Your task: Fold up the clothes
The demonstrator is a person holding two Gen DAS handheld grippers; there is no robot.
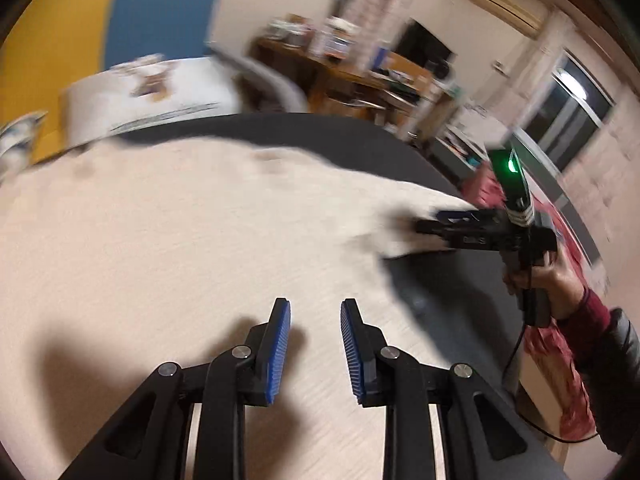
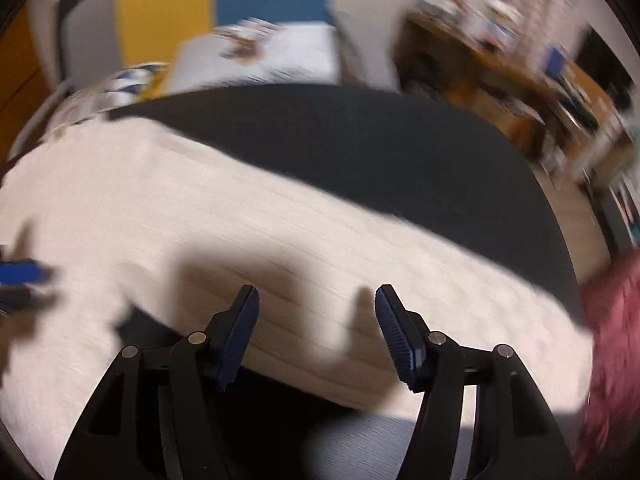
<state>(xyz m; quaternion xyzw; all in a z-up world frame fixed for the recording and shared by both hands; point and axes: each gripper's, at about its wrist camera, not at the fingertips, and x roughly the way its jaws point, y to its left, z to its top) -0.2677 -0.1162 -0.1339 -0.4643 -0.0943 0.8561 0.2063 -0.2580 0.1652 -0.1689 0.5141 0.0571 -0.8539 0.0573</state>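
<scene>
Cream knitted cloth (image 1: pixel 180 240) is lying spread over the dark worktop (image 1: pixel 360 132), covering most of its near and left part, while a dark strip of the surface is showing along the far edge and at the right. One corner of the cloth is stretching out to the right, toward my right hand-held gripper (image 1: pixel 448 220).

I am holding my left hand-held gripper (image 1: pixel 315 312) over the cloth, pointing down at it, and its blue pads are standing a narrow way apart with nothing between them; its shadow is falling on the fabric to the left. In the same view my right hand (image 1: pixel 548 280), in a dark red sleeve, is gripping the handle of the other tool beside that stretched corner, and a green light is glowing on top of it. Whether its fingertips are touching the corner I cannot tell from here, since the blur is smearing that spot.

From the right wrist view, my right hand-held gripper (image 2: pixel 316 300) is standing fairly wide, its pads apart and empty, hovering over a long band of the cream cloth (image 2: pixel 280 232) near its front edge. Red fabric (image 2: pixel 612 340) is showing at the right edge. Behind the worktop a white box with a printed label (image 2: pixel 272 56) is standing, and a cluttered wooden desk (image 2: pixel 520 80) is blurring at the far right.
</scene>
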